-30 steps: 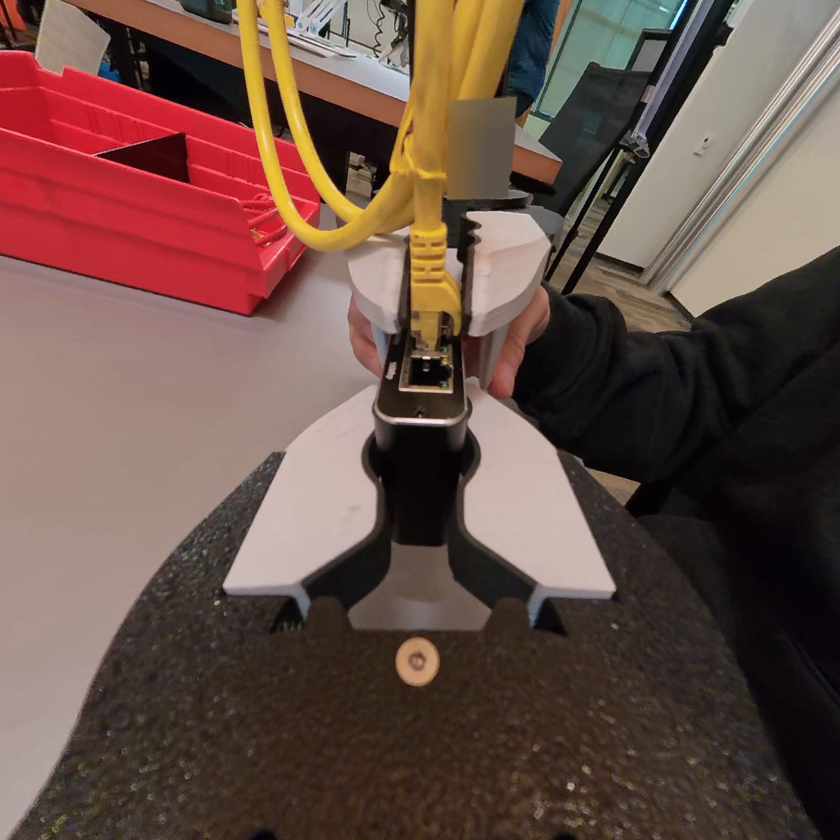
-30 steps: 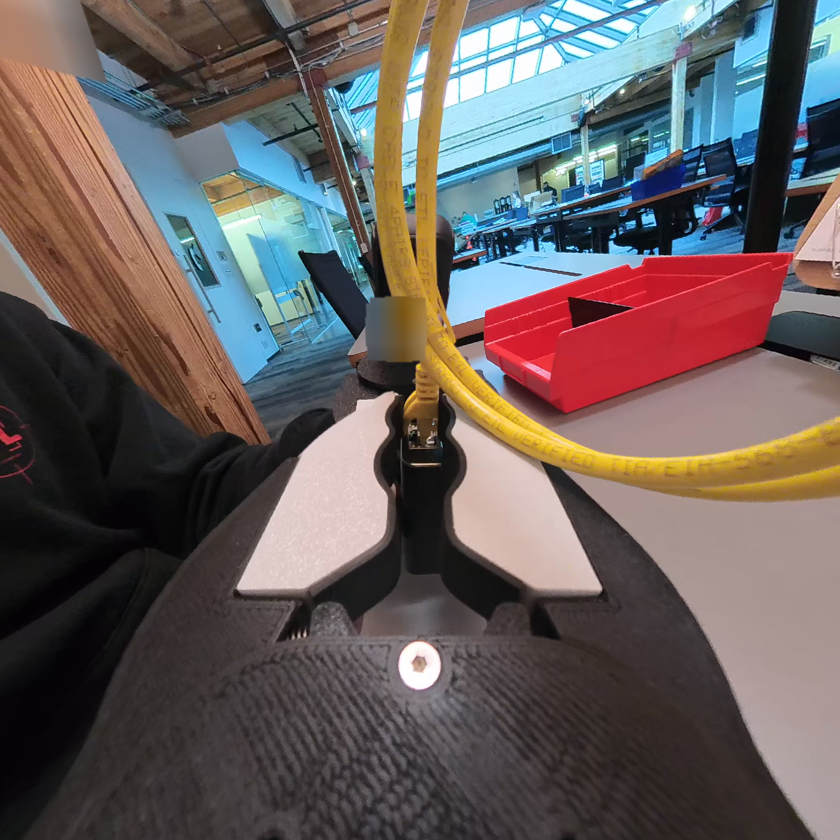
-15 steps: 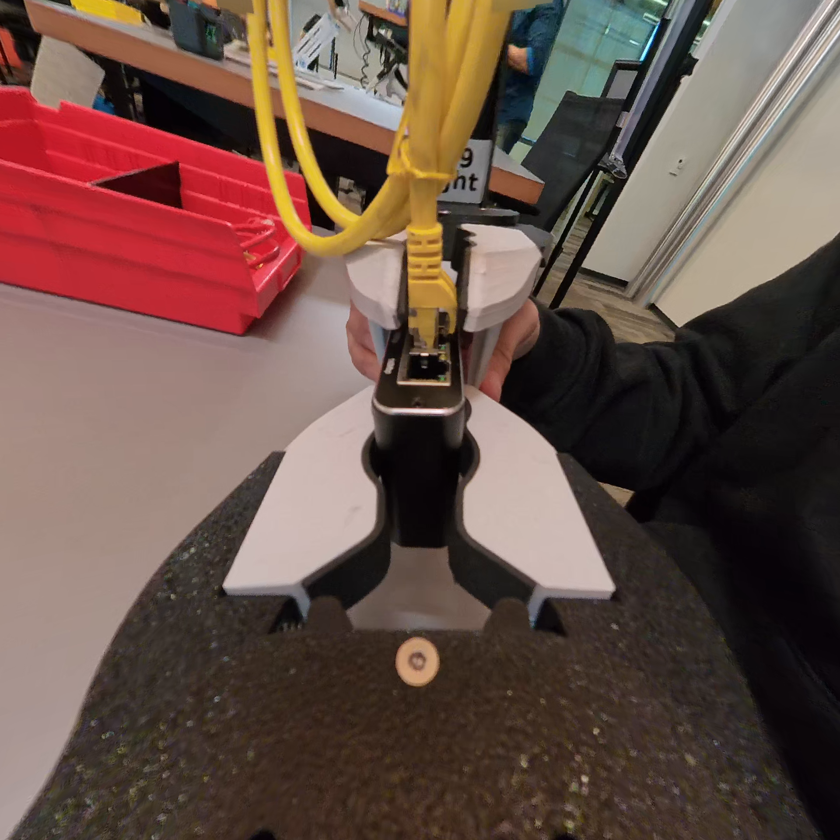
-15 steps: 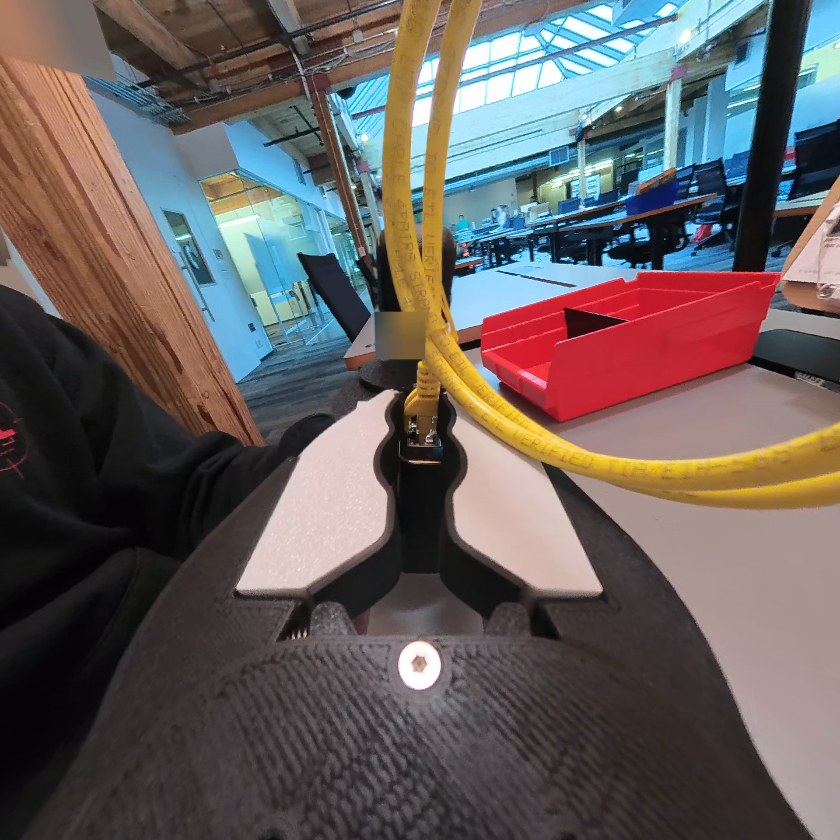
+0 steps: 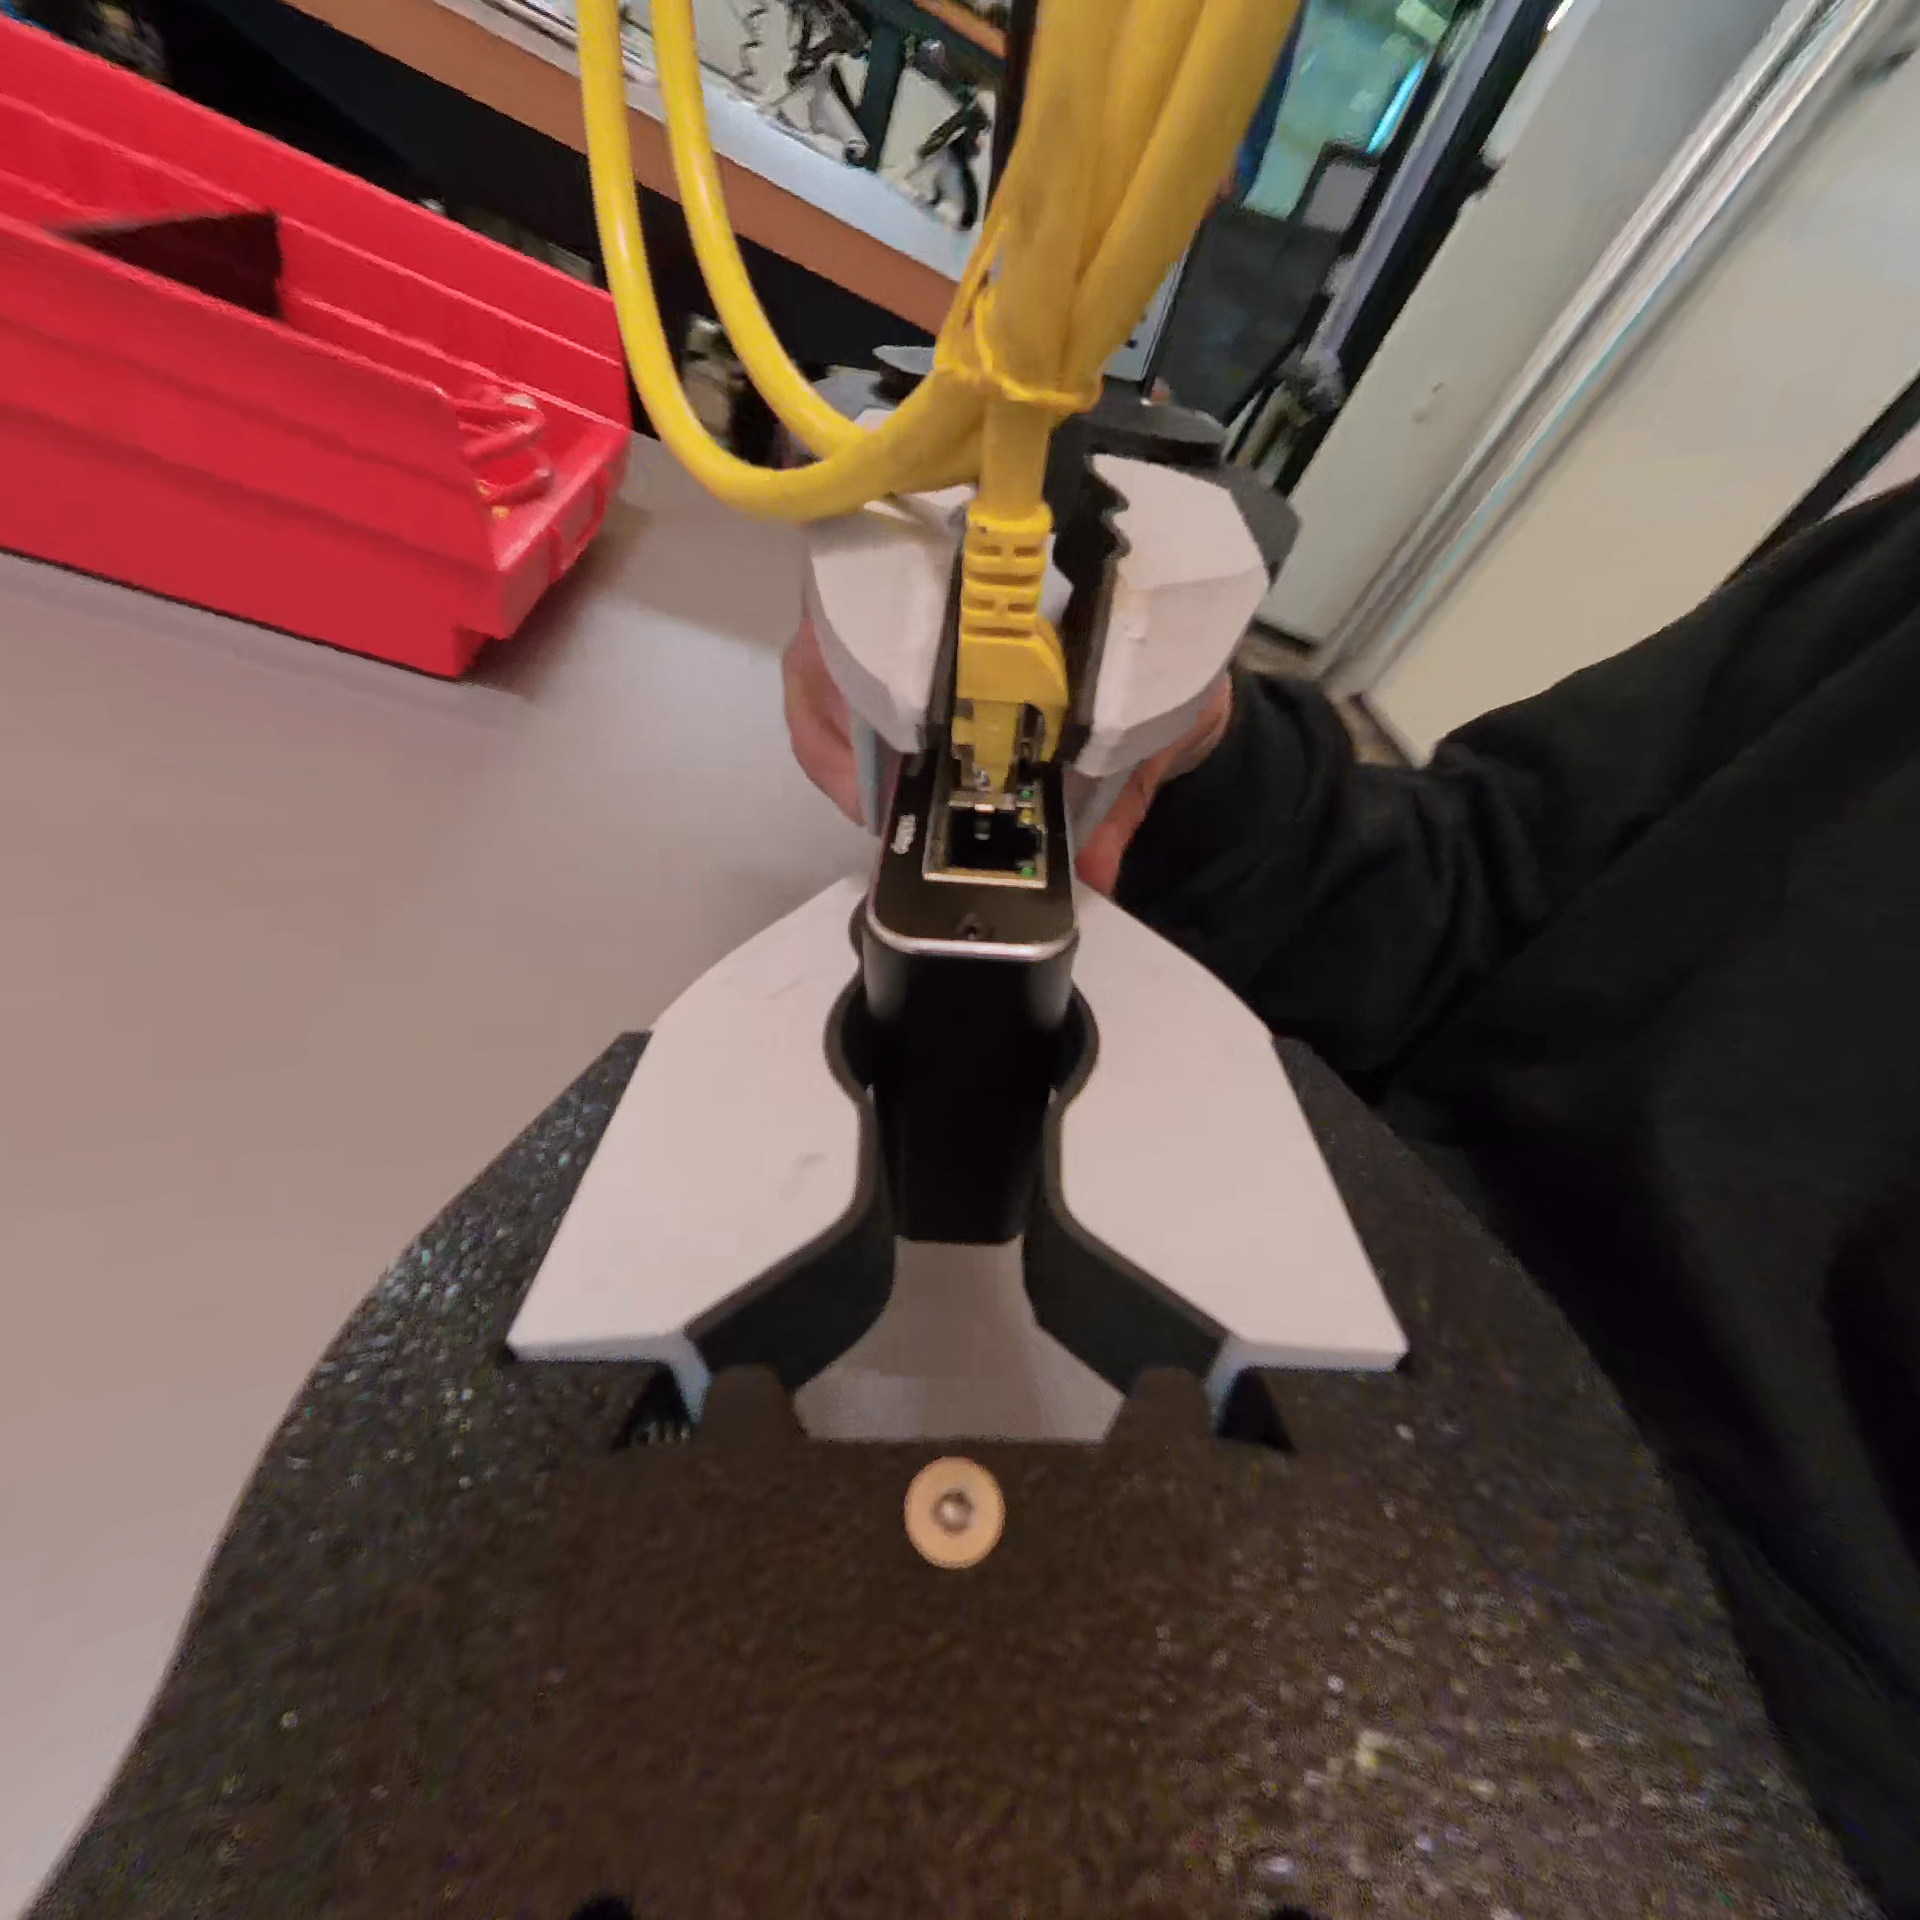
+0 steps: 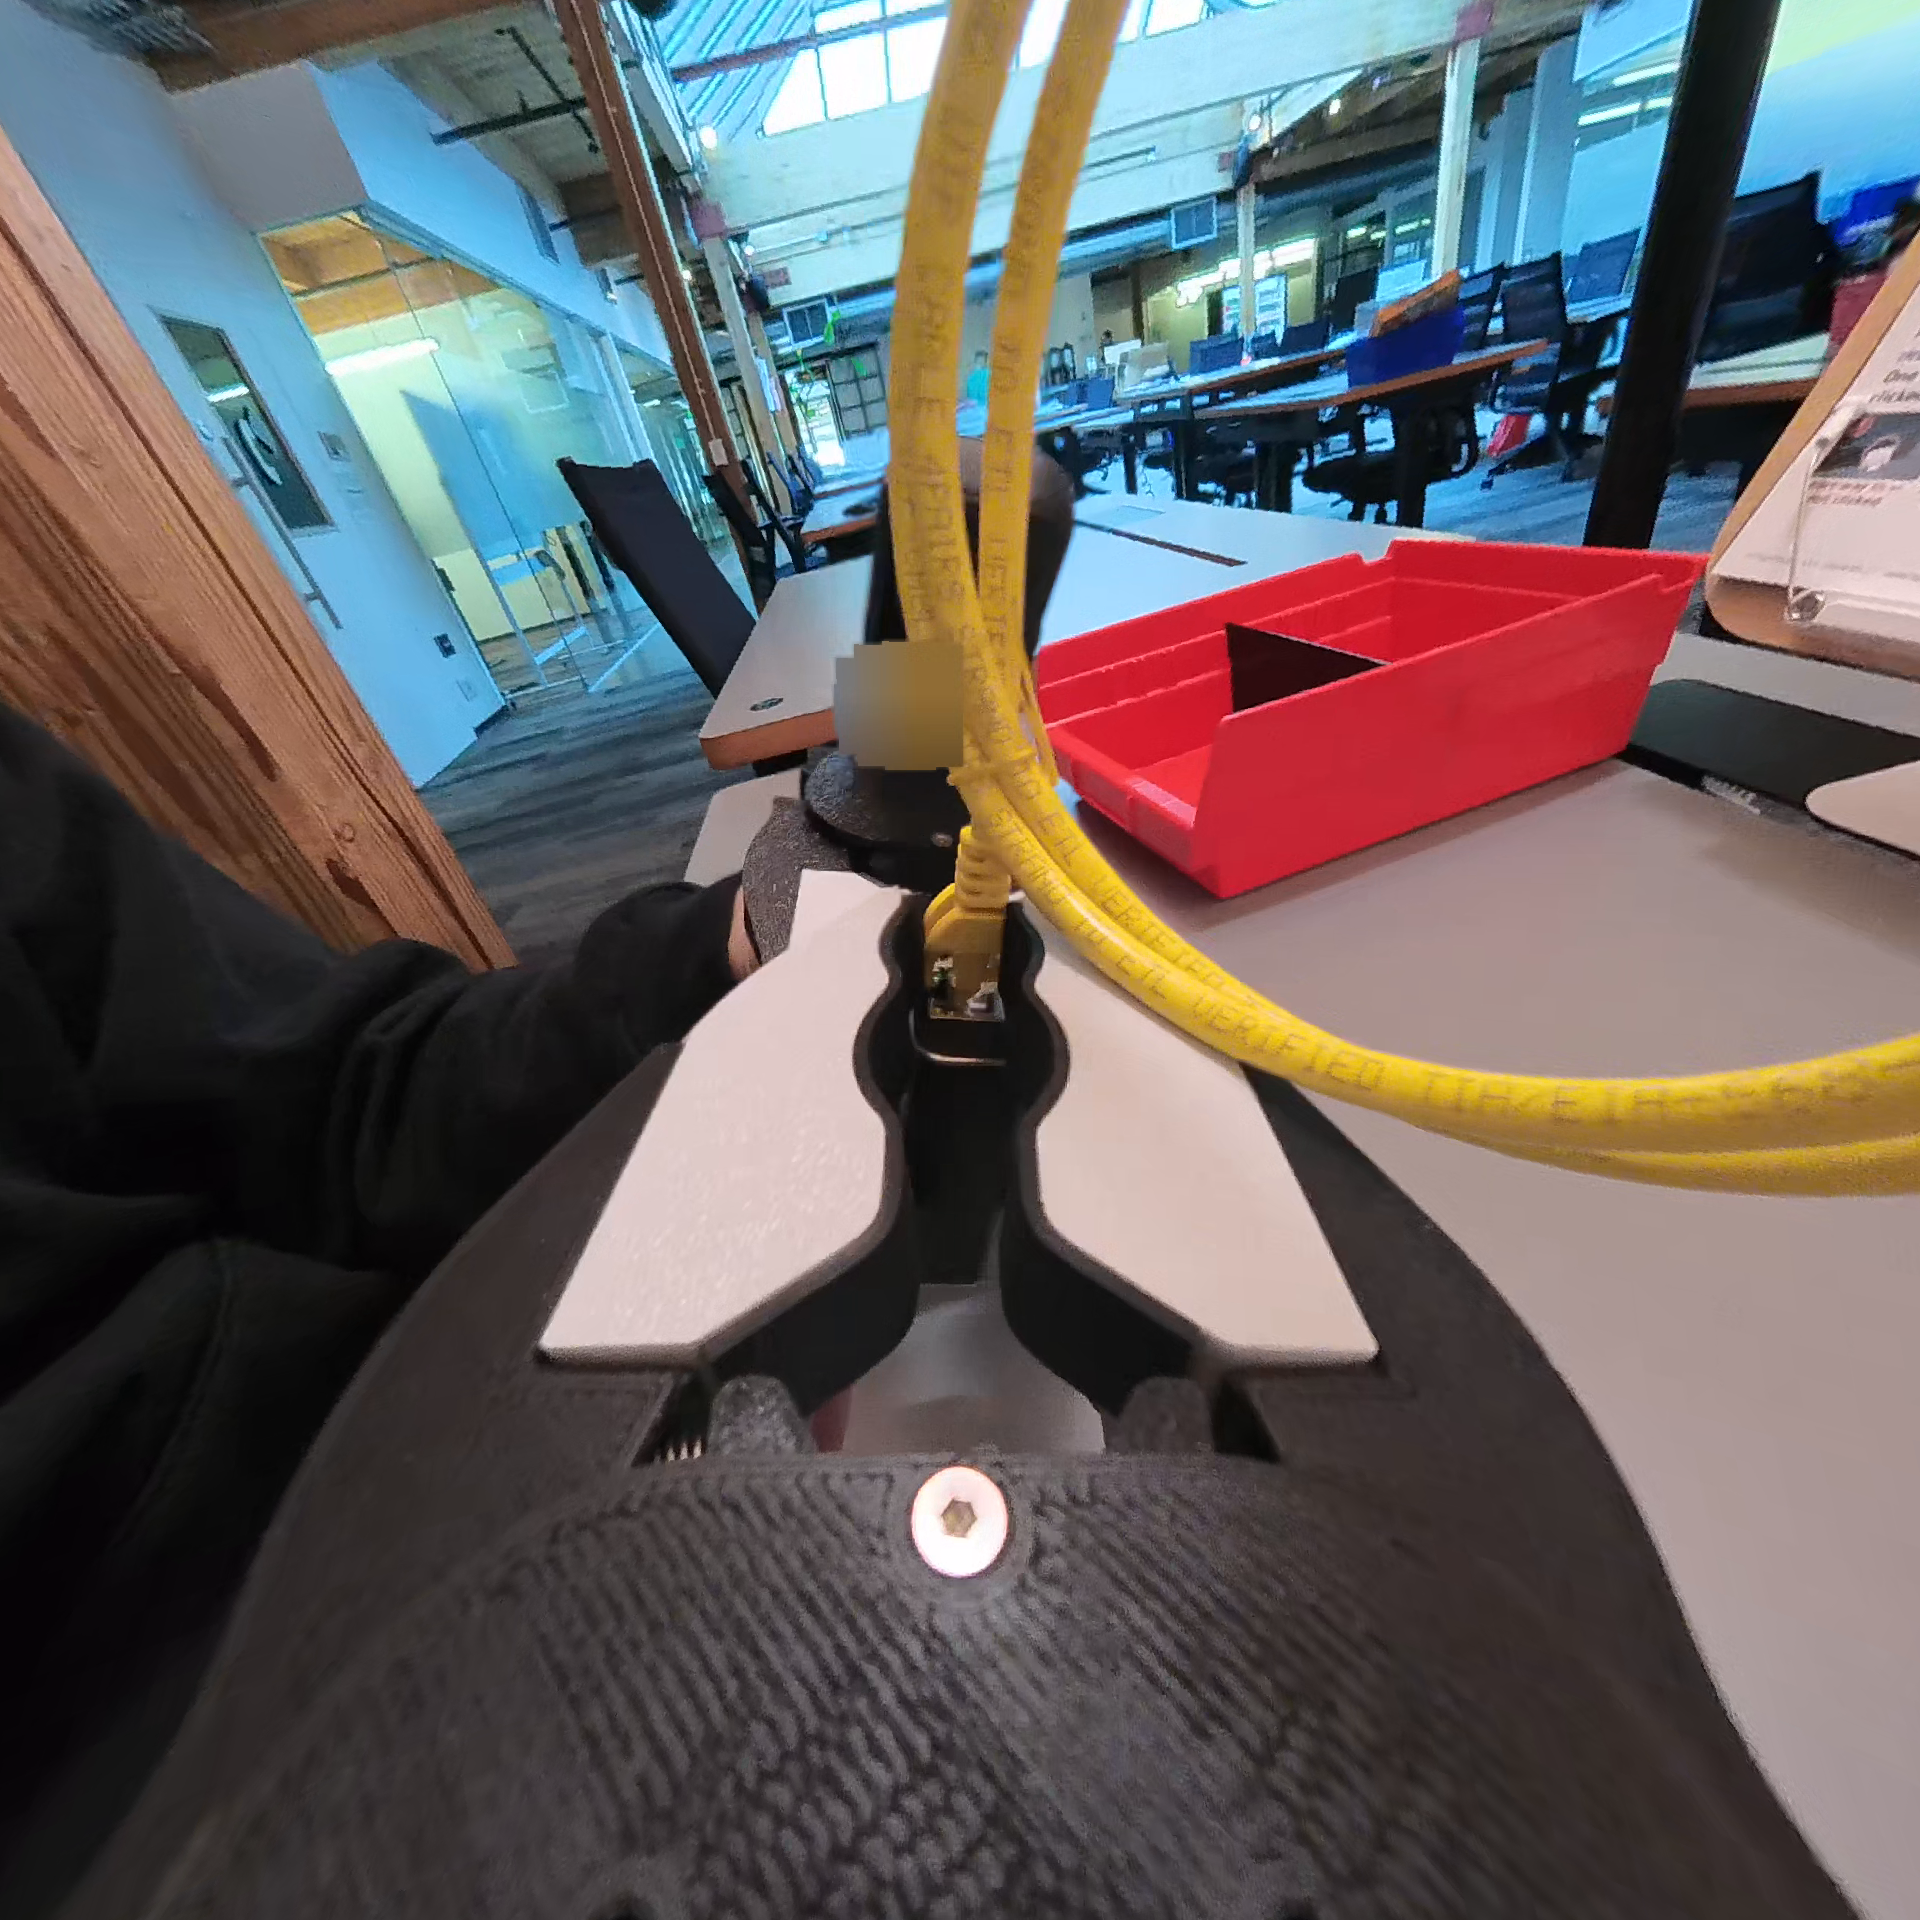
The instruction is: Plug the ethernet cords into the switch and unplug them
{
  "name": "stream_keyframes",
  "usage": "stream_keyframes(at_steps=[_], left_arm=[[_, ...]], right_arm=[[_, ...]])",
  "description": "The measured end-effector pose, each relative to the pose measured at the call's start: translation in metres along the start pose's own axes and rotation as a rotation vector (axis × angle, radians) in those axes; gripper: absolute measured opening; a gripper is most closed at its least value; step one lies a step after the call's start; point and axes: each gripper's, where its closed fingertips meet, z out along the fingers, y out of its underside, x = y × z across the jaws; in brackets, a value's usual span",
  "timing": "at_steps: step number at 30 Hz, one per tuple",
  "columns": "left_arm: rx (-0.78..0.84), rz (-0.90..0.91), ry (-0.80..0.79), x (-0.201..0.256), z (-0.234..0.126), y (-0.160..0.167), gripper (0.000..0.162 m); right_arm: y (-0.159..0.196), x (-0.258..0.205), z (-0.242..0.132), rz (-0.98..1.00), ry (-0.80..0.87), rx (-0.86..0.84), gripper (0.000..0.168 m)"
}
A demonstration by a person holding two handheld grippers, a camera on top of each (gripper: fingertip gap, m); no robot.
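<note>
The black switch point(image 5: 966, 1049) sits mid-frame, clamped in my left tongs point(image 5: 966, 997). My right tongs point(image 5: 1023, 613) pinch the yellow ethernet plug point(image 5: 1003, 644) at its port. Red bin point(image 5: 260, 416) upper left on the desk point(image 5: 364, 935).

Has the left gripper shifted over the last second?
Yes. In the left wrist view the red bin sits farther left in the frame than before, so the left gripper, shut on the switch, has swung rightward, away from it.

Opposed close wrist views, shared switch point(image 5: 968, 997)
</note>
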Motion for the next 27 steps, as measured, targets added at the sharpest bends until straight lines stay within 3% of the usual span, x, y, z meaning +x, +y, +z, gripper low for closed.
stream_keyframes(at_steps=[3,9,15,20,25,27], left_arm=[[0.022,-0.086,0.067,0.002,0.003,0.001,0.028],[0.002,-0.030,0.025,-0.003,0.002,0.002,0.028],[0.047,-0.156,0.175,0.012,0.007,-0.002,0.028],[-0.031,0.014,-0.029,-0.002,0.005,-0.001,0.028],[0.038,-0.116,0.130,0.010,0.006,-0.003,0.028],[0.026,-0.117,0.119,0.009,0.007,-0.002,0.028]], right_arm=[[0.004,0.005,-0.001,-0.001,0.040,-0.035,0.015],[0.004,0.006,-0.002,-0.033,0.059,-0.049,0.015],[0.001,0.003,-0.005,-0.046,0.042,-0.044,0.016],[-0.002,0.001,-0.007,-0.028,0.028,-0.026,0.015],[-0.003,0.001,-0.005,-0.009,0.016,-0.004,0.015],[-0.002,0.002,-0.005,-0.002,0.014,0.002,0.015]])
